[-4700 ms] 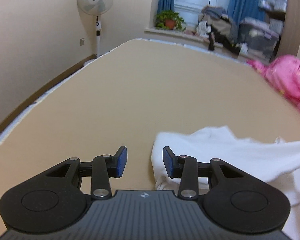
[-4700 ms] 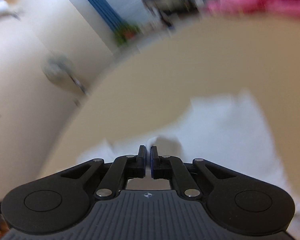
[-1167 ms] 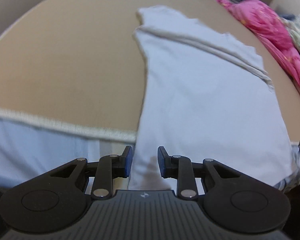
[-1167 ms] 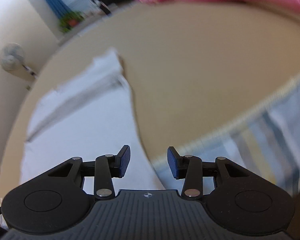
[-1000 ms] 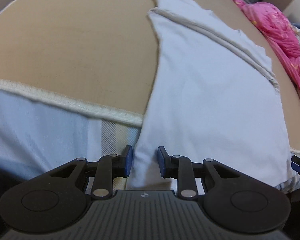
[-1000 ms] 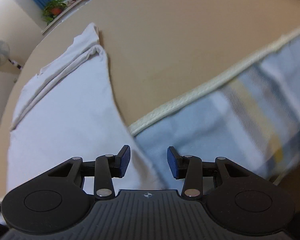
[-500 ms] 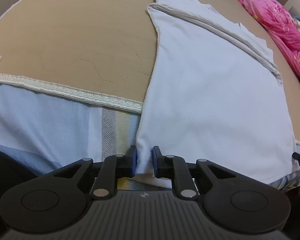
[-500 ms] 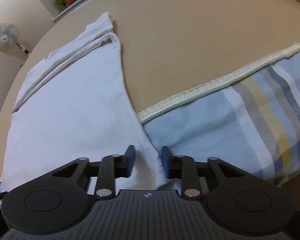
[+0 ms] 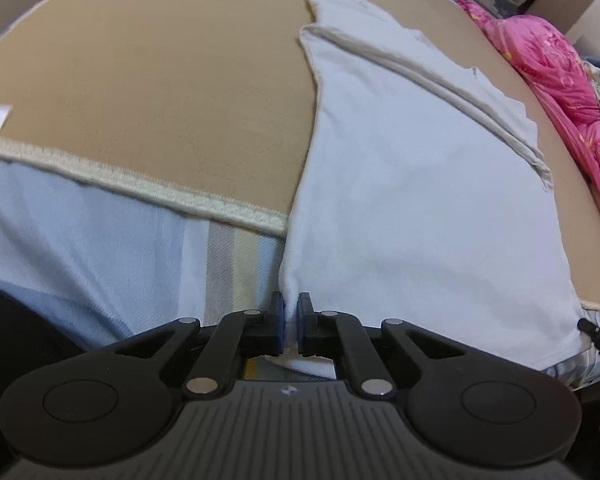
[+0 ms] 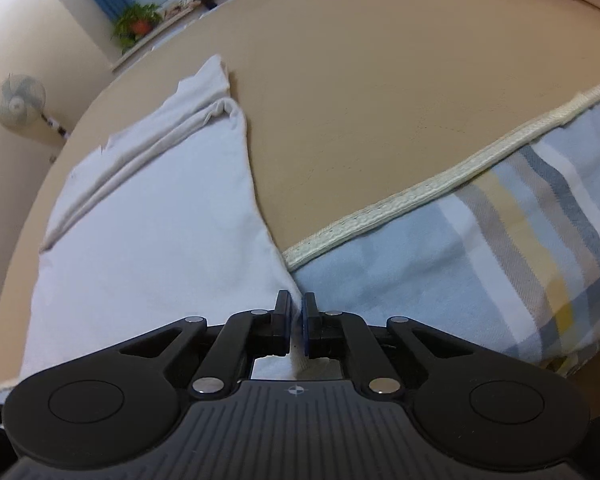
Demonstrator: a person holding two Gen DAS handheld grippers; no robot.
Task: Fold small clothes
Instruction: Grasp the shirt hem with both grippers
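Tan bedding covers the bed [image 9: 160,92], trimmed along its near edge with a cream lace border [image 9: 148,194] over a pale blue striped sheet [image 10: 480,248]; a pink quilt [image 9: 556,76] is bunched at the far right, and a standing fan [image 10: 18,100] and a potted plant [image 10: 136,26] are seen against the far wall. A white garment [image 9: 420,200] is spread flat on the bed, its far part already doubled into a fold, its near hem reaching over the lace border.

The left hand-held gripper [image 9: 290,326] is clamped on the near left corner of the garment, white cloth being pinched between its blue pads; its jaws have just been closing. The right hand-held gripper [image 10: 296,326] is clamped on the near right corner in the same way, and its jaws too have just been closing on the fabric.

The step in hand is judged to be the seizing of the two near corners, in readiness for the next fold. For the next move, both corners would need to be lifted together and carried toward the far edge, kept level and evenly spaced so that the hem stays taut and meets the far fold squarely. Care would be called for that neither thin corner slips from the pads, and that the sheet beneath is not caught up with it.
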